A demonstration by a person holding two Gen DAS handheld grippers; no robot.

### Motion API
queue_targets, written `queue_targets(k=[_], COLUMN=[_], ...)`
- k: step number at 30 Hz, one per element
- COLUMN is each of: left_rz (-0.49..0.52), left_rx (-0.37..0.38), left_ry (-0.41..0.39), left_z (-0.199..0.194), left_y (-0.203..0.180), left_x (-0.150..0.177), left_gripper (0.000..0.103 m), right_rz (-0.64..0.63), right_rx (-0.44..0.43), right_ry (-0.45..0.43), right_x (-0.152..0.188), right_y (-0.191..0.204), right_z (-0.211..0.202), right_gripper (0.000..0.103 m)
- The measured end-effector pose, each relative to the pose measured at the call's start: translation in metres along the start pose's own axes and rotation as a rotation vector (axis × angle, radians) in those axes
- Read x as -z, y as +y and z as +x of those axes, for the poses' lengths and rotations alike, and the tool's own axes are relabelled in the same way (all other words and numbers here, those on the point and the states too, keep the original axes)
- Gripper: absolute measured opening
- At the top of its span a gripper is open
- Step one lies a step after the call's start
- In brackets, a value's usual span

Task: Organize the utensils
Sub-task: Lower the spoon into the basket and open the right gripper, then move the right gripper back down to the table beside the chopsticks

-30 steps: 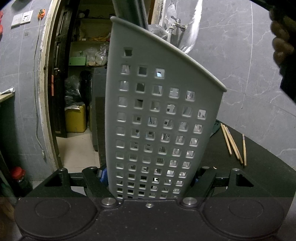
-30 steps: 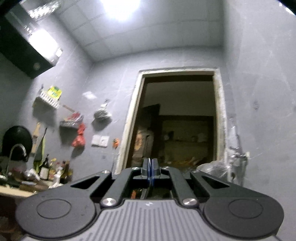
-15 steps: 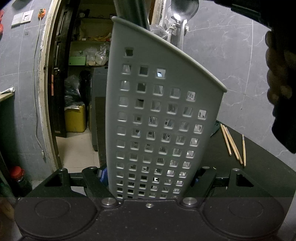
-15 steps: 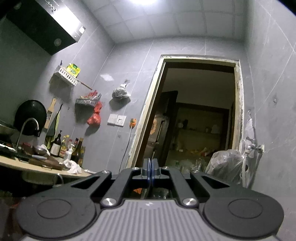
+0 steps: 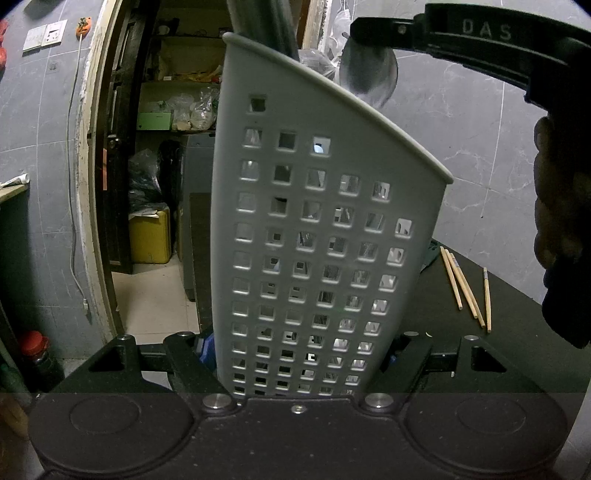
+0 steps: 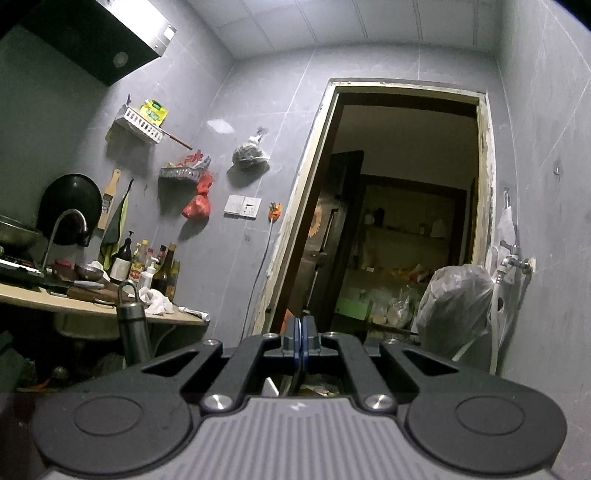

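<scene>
My left gripper [image 5: 295, 350] is shut on a tall grey utensil holder [image 5: 314, 240] with square holes, which stands upright and fills the left wrist view. A dark handle [image 5: 266, 22] sticks out of its top; the same dark handle [image 6: 131, 317] has a loop at its end. My right gripper [image 5: 356, 31] hangs above the holder's lower rim, shut on a metal spoon. The spoon's bowl [image 5: 367, 74] is blurred, just behind the rim. In the right wrist view the right gripper [image 6: 302, 332] has its pads pressed together on the thin spoon handle [image 6: 295, 384].
Three wooden chopsticks [image 5: 465, 284] lie on the black table [image 5: 517, 332] to the right of the holder. A hand [image 5: 557, 206] holds the right gripper at the right edge. An open doorway [image 6: 399, 221], a wall tap [image 6: 513, 262] and a cluttered counter [image 6: 92, 291] lie beyond.
The right gripper has come down into the left wrist view, bringing the spoon's bowl down to the holder's rim. The left gripper and the holder have stayed still.
</scene>
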State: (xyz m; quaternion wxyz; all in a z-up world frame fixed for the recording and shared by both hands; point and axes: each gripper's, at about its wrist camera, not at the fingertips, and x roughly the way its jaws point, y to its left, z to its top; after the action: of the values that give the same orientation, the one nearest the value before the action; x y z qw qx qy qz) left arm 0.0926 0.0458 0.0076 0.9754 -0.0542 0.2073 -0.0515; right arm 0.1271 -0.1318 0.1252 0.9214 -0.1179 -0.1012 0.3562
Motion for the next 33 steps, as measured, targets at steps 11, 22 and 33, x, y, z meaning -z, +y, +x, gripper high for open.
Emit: queue_targets(k=[11,22,33], left_rz=[0.000,0.001,0.003], left_rx=[0.000,-0.001,-0.003], left_ry=[0.000,0.001,0.003], left_z=[0.000,0.000,0.000], left_y=[0.000,0.000,-0.001], left_x=[0.000,0.000,0.000], left_gripper=[0.077,0.077,0.077], right_rz=[0.008,0.119,0.261], right_rx=[0.016,0.181,0.267], right_ry=[0.002,0.064,0.237], right_x=[0.001,0.015,0.066], right_y=[-0.004,-0.056,-0.072], right_z=[-0.008,-0.053,-0.081], right_gripper=[0.020,0.094,0.103])
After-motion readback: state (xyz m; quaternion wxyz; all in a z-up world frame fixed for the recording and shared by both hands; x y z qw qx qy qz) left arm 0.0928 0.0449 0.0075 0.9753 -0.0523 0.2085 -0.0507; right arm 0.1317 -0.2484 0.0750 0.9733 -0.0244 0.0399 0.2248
